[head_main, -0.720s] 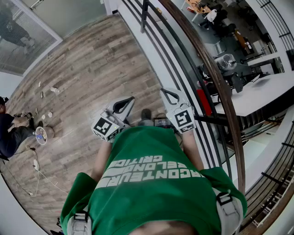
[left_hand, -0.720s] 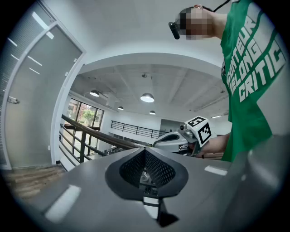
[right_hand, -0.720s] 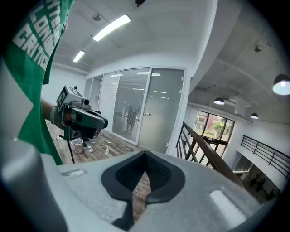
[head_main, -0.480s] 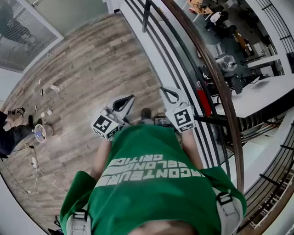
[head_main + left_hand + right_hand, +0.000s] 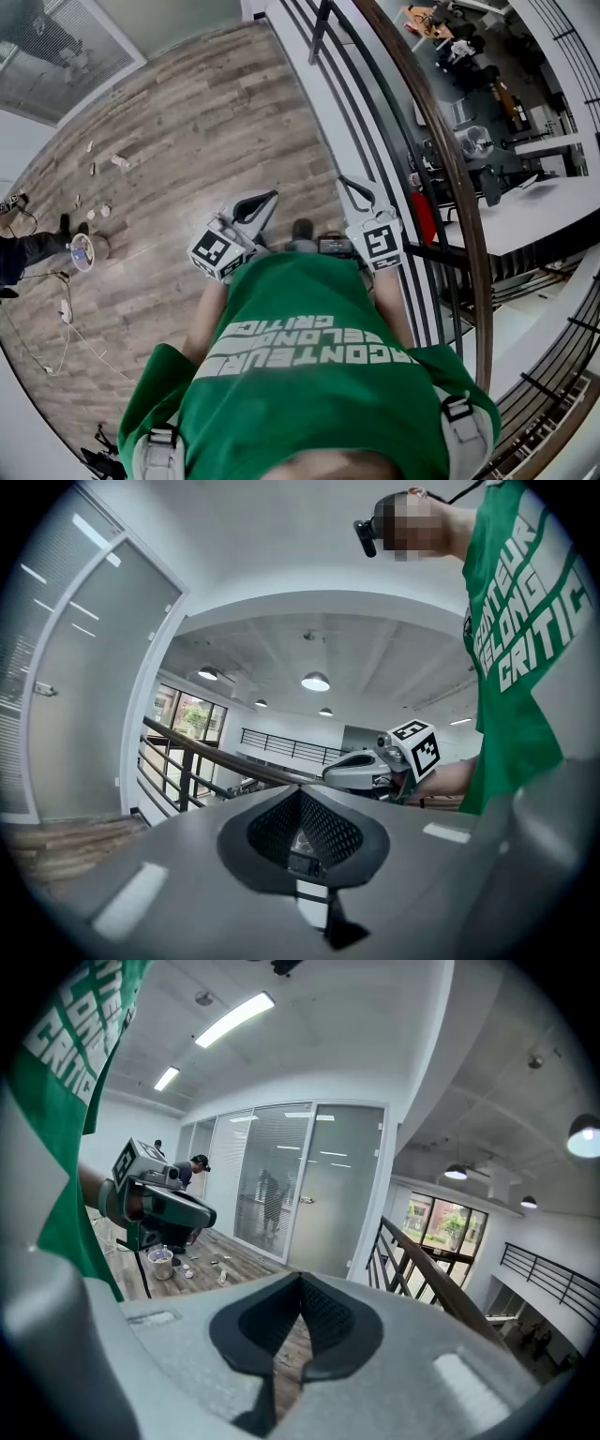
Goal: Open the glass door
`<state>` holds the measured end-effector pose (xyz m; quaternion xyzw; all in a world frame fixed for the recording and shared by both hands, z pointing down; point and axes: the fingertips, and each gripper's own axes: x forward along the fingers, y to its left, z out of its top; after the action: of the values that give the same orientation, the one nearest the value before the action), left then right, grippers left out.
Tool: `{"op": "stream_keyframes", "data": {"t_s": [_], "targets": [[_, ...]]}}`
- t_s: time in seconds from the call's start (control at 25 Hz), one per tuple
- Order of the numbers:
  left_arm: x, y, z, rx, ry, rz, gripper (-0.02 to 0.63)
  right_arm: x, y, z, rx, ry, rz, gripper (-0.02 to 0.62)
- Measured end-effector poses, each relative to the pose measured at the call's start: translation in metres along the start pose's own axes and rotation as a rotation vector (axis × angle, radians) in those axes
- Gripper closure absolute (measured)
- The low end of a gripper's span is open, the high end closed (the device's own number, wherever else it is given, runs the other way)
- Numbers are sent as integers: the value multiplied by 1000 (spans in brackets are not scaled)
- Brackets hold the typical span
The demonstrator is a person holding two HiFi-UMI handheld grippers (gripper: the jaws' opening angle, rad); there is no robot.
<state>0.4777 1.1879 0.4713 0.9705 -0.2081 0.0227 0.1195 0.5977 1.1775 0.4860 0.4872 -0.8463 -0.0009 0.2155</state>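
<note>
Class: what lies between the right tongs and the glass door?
Bare wooden floor stretches from the right tongs to the glass door, per the right gripper view.

The only words that can be read are on the person's green shirt (image 5: 309,375), in big white letters. In the head view, low in the middle of the frame, they stand upside down: "ACONTEUR", "ELONG" and "CRITIC". In the left gripper view, at the upper right, "ELONG" and "CRITIC" show. In the right gripper view, at the upper left, only "CRITI" can be read.
</note>
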Motion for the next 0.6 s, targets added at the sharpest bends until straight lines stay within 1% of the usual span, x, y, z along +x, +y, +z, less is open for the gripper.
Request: {"op": "stream_keyframes", "data": {"t_s": [0.24, 0.48, 0.6], "targets": [[0, 1, -3, -22, 3, 51, 592, 4, -7, -5, -6, -6, 31, 603], [19, -9, 1, -2, 12, 75, 592, 5, -26, -5, -7, -36, 65, 603], [26, -12, 1, -4, 25, 101, 592, 4, -35, -11, 0, -44, 84, 603]]}}
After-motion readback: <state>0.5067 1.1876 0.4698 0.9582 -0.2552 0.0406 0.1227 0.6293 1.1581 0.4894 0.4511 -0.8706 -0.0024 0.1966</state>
